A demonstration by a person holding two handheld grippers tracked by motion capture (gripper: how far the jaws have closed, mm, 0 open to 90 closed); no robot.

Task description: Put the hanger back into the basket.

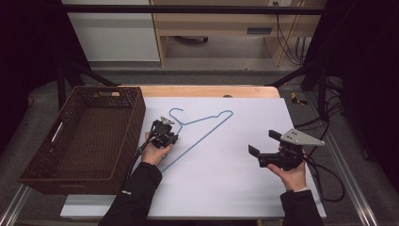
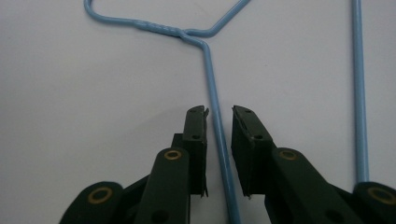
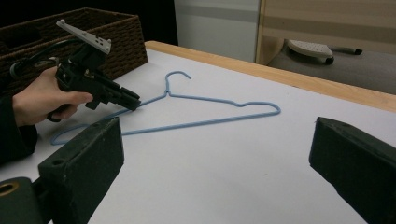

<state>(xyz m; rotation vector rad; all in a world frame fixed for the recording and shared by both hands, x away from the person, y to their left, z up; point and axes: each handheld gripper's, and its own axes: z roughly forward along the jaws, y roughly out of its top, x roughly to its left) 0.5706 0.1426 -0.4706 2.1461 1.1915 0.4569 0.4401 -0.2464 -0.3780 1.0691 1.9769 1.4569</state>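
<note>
Hanger [image 1: 200, 129], blue wire, flat on the white sheet [image 1: 226, 188] approx mid-table, hook end toward the far edge, long bar running diagonal back toward the near-left. Left gripper [image 1: 165, 126] down on the sloped arm just below the twisted neck; jaws nearly together w/ the wire [image 2: 219, 140] running straight up between the pads [image 2: 198, 135], a thin gap showing on both sides, so not pressing on it in the left gripper view. Right gripper [image 1: 264, 142] well apart from the hanger, hovering over bare sheet on the right, jaws spread wide, nothing between them. Wicker basket [image 1: 80, 136] sitting at the left, its right wall just beside the left hand [image 1: 156, 153], so tight on that side. Plenty of open sheet btwn the two grippers and along the near edge. Far edge: strip of bare wood tabletop [image 1: 207, 91] beyond the sheet. Right edge: black cables [image 1: 324, 176] trailing off the sheet near the metal rail. Beyond the table: grey floor, light wood furniture [image 1: 226, 23], a white panel [image 1: 113, 33], dark frame bars at both sides.
</note>
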